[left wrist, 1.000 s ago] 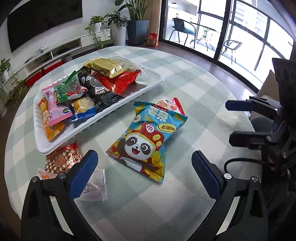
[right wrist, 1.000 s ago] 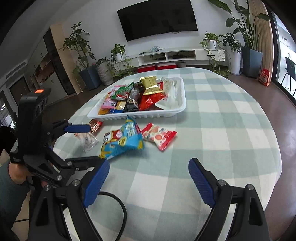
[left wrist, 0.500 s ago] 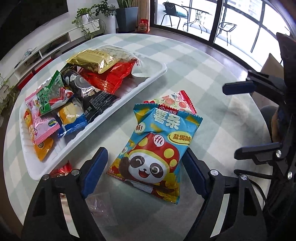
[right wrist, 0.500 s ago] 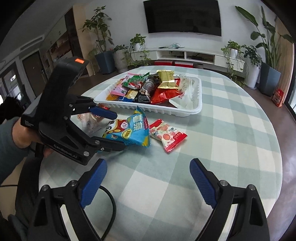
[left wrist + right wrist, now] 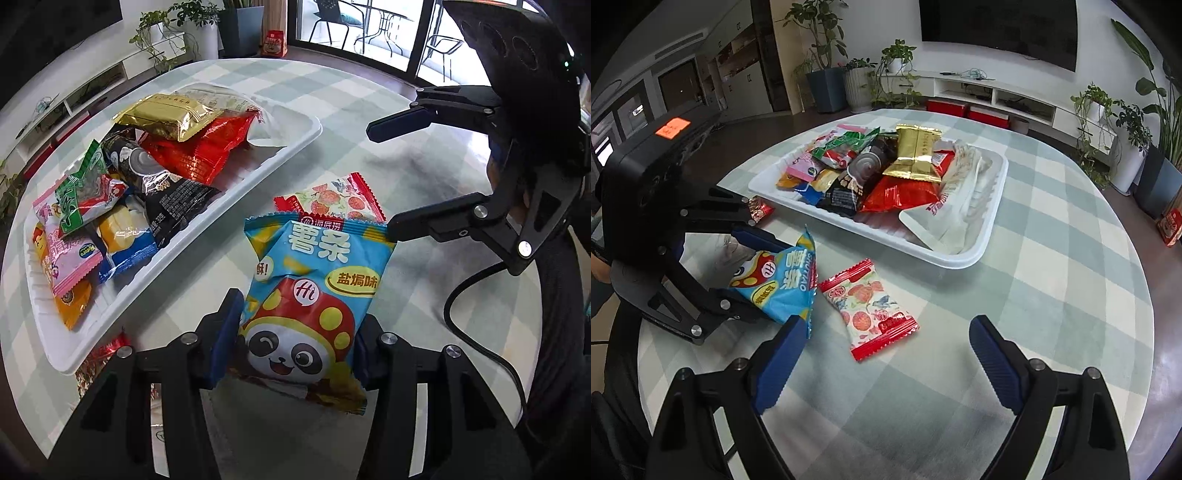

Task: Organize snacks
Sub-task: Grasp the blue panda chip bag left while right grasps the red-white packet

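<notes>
Blue panda chip bag: lies on checked tablecloth just beside white tray, now between pads of left gripper. A sec ago the bag lay ahead of that gripper w/ jaws wide; since then gripper came in over it and jaws are closing, pads at both bag edges, bag bowed up. Contact looks made; firm grip not confirmed.

Meaning: pick-up of this bag underway; likely next stop is the tray, already loaded w/ approx. a dozen packs.

Right gripper: jaws wide, nothing between them, now nearer the red-edged fruit candy pack, which touches the chip bag's top edge. Prob. its next target.

Writing: chip bag reads "薯条", "盐焗味", "Hi", "酥!", side print "SHUTIAO" in right view. Candy pack text too small. Gold pack lettering illegible.
</notes>
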The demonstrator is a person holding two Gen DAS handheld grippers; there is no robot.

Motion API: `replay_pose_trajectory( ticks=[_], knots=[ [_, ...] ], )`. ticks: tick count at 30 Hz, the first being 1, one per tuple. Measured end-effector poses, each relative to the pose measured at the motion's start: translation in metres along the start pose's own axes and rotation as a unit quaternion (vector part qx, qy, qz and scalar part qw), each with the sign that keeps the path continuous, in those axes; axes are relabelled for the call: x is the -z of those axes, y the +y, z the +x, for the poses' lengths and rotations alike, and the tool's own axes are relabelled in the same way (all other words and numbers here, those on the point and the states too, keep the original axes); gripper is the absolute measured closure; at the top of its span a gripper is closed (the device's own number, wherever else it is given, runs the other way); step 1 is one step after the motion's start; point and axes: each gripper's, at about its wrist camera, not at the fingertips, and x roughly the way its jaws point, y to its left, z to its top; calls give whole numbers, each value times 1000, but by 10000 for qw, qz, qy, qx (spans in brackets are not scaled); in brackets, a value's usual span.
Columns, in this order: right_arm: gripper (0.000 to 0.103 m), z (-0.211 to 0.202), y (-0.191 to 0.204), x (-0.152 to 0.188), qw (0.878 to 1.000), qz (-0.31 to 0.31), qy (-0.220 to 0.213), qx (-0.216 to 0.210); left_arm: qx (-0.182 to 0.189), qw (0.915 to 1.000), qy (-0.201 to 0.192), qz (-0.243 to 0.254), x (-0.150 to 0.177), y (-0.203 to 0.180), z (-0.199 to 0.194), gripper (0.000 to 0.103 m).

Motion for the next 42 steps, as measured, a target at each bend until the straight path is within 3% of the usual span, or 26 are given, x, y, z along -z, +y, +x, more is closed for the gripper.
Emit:
replay_pose_trajectory(
  ticks=[7, 15, 20, 22, 26, 31, 37, 42],
  knots=[
    [17, 8, 7, -8, 9996, -237, 33, -158, 89, 9964, -306, -782, 35, 8, -26, 57],
    [22, 26, 14, -20, 9982, -459, 304, -226, 162, 9820, -666, -1761, 75, 5, -56, 57],
    [35, 42, 19, -28, 9965, -598, 564, -138, 83, 9701, -745, -2307, 96, 6, -62, 58],
    [43, 45, 20, -27, 9954, -637, 697, -147, 58, 9688, -750, -2362, 102, 4, -64, 58],
    [47, 45, 22, -23, 9948, -569, 821, -203, 56, 9687, -789, -2353, 100, 3, -64, 58],
    [61, 43, 32, -22, 9929, -562, 1041, -87, 20, 9691, -809, -2330, 98, 1, -63, 58],
    [66, 38, 39, -19, 9935, -208, 1113, 80, -104, 9669, -838, -2406, 98, 4, -66, 58],
    [66, 21, 43, -4, 9957, 396, 835, 52, -214, 9649, -878, -2467, 100, 6, -71, 58]
  ],
)
